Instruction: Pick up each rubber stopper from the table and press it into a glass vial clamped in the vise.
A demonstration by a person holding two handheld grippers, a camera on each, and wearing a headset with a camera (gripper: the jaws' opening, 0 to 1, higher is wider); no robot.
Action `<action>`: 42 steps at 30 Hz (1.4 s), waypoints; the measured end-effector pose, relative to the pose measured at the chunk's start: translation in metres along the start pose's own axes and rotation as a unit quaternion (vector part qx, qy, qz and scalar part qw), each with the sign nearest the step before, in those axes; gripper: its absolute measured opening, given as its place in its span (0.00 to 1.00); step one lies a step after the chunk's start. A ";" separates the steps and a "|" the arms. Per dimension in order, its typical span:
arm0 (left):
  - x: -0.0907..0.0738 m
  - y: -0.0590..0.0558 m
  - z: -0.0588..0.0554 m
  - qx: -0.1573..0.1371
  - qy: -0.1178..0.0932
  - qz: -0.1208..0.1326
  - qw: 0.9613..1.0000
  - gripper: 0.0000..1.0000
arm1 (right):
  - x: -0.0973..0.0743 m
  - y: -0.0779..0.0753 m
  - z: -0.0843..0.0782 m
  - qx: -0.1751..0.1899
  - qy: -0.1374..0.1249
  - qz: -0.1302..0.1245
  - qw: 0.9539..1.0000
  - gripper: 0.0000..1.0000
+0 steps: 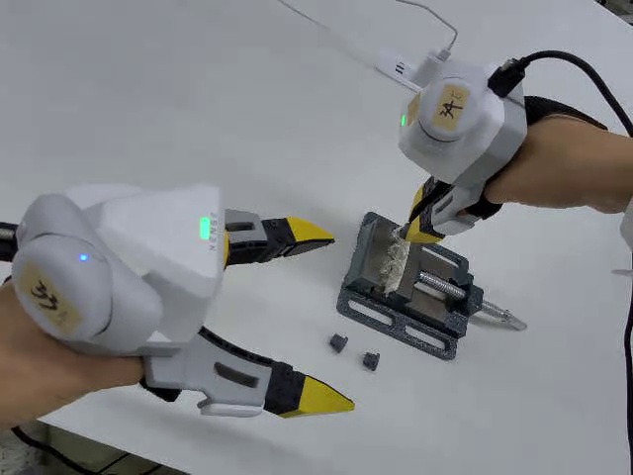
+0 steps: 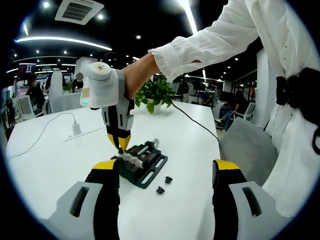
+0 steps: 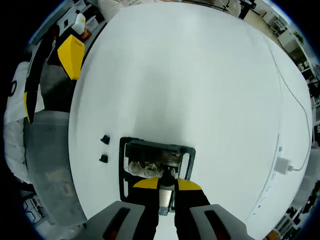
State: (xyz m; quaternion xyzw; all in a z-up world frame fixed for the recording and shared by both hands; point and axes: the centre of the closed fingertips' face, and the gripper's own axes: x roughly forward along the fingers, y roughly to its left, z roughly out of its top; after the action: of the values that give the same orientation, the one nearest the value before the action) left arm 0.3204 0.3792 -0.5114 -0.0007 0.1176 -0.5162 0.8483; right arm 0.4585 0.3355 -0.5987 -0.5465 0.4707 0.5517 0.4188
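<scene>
while a small dark held stopper (image 3: 168,175) sits between the tips of the right claw (image 3: 167,184), whose jaws stand nearly together and seem to be clamped on it, it hangs right over the row of glass vials (image 3: 144,169) in the vise (image 3: 156,150). by the look of it, the stopper lies straight ahead of the claw on the claw's own long axis. that axis points down at the vial mouths, so the coming press would run plainly downward. whether stopper and glass touch cannot be told.

the vials are clear, round and thin-walled, and they stand side by side between the vise's dark cheeks. they glint, and would likely bear little sideways force. the vise is a squat, matt grey block on a slotted base plate, with a bright threaded screw (image 1: 493,314) sticking out of one end.

a first loose stopper (image 1: 338,342) and a second loose stopper (image 1: 371,361), both small, dark and stubby, lie on the bench (image 1: 198,99) just beside the vise base, near each other but apart. the left claw (image 1: 326,317) hovers on that side with its jaws spread wide and nothing between them, and it is the nearer one to the loose pair. the bench is smooth and plain white.
</scene>
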 end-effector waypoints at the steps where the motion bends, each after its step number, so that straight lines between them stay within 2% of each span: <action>1: 0.000 0.000 0.000 0.000 -0.001 0.000 1.000 0.75 | 0.000 -0.001 0.000 0.001 0.000 0.000 1.000 0.05; 16: 0.004 -0.001 0.004 0.001 -0.004 -0.004 1.000 0.74 | 0.001 0.002 0.000 0.010 -0.003 -0.003 1.000 0.05; 20: 0.005 -0.002 0.008 0.003 -0.007 -0.005 1.000 0.74 | 0.001 0.000 -0.002 0.005 -0.021 -0.005 1.000 0.06; 24: 0.004 -0.001 0.006 0.002 -0.004 -0.003 1.000 0.74 | 0.000 0.000 -0.003 0.011 -0.037 -0.006 0.999 0.07; 28: 0.003 -0.001 0.005 0.001 -0.003 -0.002 1.000 0.74 | -0.001 0.003 -0.001 0.009 -0.043 -0.008 0.999 0.08; 34: 0.003 -0.001 0.005 0.001 -0.001 -0.001 1.000 0.74 | -0.002 0.000 0.003 0.011 -0.053 -0.008 0.999 0.11; 37: 0.003 0.000 0.005 0.002 -0.001 -0.001 1.000 0.74 | -0.011 0.002 0.004 0.014 -0.065 -0.009 0.998 0.13; 42: 0.004 -0.001 0.005 0.001 0.001 -0.003 1.000 0.74 | -0.026 -0.001 0.000 0.032 -0.102 -0.014 0.994 0.07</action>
State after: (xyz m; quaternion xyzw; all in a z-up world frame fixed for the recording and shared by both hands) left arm 0.3224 0.3753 -0.5076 0.0004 0.1174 -0.5188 0.8468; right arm 0.4604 0.3372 -0.5730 -0.4798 0.4353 0.5833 0.4900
